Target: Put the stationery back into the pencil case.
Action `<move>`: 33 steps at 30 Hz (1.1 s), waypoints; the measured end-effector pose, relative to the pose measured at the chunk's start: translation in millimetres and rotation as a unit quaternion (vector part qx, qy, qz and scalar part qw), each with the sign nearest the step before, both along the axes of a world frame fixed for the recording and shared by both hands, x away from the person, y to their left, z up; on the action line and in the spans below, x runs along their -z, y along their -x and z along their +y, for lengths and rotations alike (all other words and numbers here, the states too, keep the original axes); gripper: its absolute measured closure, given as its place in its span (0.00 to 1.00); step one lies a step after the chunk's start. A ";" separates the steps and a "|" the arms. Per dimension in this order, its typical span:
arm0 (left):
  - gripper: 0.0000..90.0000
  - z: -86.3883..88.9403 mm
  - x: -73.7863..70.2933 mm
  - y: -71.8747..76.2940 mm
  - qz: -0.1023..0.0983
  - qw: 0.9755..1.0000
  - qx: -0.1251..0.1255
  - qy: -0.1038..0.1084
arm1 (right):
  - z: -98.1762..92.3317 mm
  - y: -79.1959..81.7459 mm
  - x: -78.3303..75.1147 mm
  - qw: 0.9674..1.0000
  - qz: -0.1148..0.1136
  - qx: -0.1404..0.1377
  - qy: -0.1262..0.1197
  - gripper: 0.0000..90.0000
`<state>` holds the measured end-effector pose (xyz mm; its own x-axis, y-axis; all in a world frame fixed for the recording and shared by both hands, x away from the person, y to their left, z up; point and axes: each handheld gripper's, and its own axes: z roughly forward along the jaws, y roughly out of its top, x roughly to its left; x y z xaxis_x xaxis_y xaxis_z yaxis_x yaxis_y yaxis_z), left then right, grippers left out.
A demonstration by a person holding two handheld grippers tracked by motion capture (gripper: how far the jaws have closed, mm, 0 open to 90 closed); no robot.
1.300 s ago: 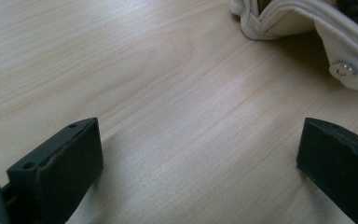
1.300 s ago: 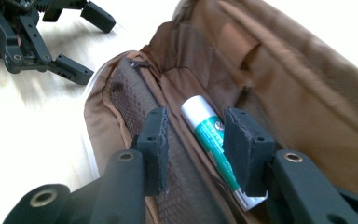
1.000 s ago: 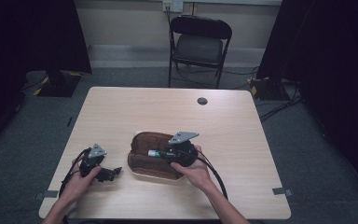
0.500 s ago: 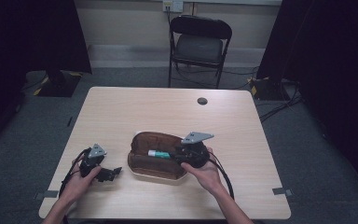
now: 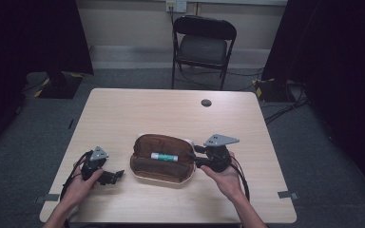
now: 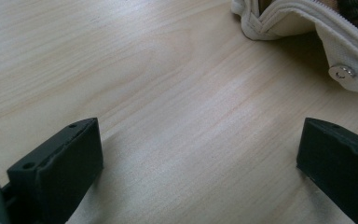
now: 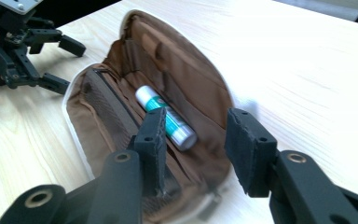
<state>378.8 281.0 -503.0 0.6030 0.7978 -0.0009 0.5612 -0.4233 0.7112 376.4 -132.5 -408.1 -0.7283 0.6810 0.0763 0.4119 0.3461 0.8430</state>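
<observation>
An open brown pouch [image 5: 145,166] with white trim lies on the wooden table, and a white and teal tube [image 5: 164,156] lies inside it. My right gripper [image 5: 191,158] sits at the pouch's right end, pointing left into it. Its jaws have just been opening and stand apart with nothing pressed between them. In the right gripper view the tube [image 7: 165,116] rests on the pouch lining [image 7: 116,116] just beyond my right gripper [image 7: 196,126]. My left gripper [image 5: 119,175] rests on the table left of the pouch, open wide. In its own view my left gripper [image 6: 200,154] frames bare wood, with the pouch's white edge [image 6: 307,28] ahead.
A black folding chair [image 5: 203,45] stands behind the table. A small dark round disc [image 5: 206,102] sits near the table's far edge. Bare tabletop [image 5: 138,114] stretches beyond the pouch. Cables trail from both grippers toward the near edge.
My right gripper has drawn back to the right, from over the pouch to its right end, and its jaws have spread. The tube stays in the pouch. The left gripper has not moved.
</observation>
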 end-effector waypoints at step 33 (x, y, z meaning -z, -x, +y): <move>0.00 0.0 0.0 0.0 0.000 1.000 0.000 0.000 | -110.6 4.4 55.9 0.984 0.039 0.160 0.065 0.29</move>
<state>378.8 281.0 -503.0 0.6032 0.7976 -0.0008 0.5608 -0.4234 0.7115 372.1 -243.0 -464.0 -0.4698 0.8825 0.0207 0.5784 0.2900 0.7625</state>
